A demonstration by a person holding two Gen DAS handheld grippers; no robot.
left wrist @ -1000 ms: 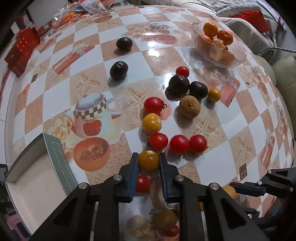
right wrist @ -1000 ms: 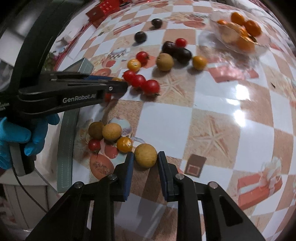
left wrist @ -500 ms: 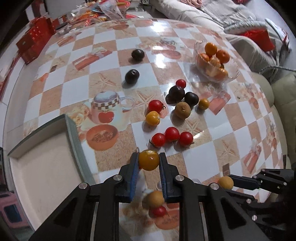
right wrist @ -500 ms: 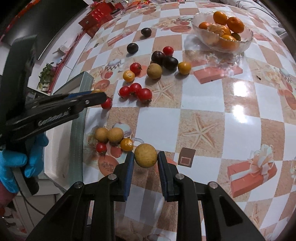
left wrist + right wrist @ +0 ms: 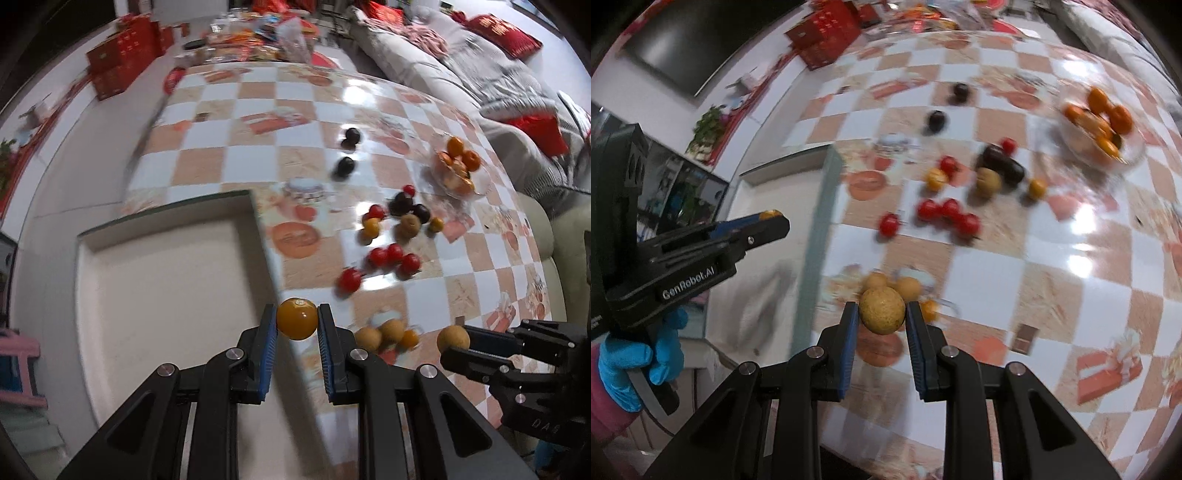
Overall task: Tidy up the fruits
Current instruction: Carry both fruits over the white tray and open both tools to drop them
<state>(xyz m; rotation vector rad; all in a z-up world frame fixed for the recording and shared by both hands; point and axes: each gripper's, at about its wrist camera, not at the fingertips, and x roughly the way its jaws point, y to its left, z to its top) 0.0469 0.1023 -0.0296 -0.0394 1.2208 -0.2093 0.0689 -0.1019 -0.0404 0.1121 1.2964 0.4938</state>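
My left gripper jaws pinching a yellow tomato above the box edge, nothing visible inside it, right gripper pinching a tan fruit, glass bowl of oranges on my worktop.

Glossy tablecloth, glass bowl

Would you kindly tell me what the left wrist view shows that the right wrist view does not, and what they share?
Only the left wrist view shows the grey sofa beyond the table, and the inside of the white tray laid out plainly.

Only the right wrist view shows the blue-gloved hand on the left tool, and a dark screen on the wall.

Both show the yellow tomato clamped in the left tool, the tan fruit clamped in the right tool, the glass bowl of oranges and the scattered red tomatoes.
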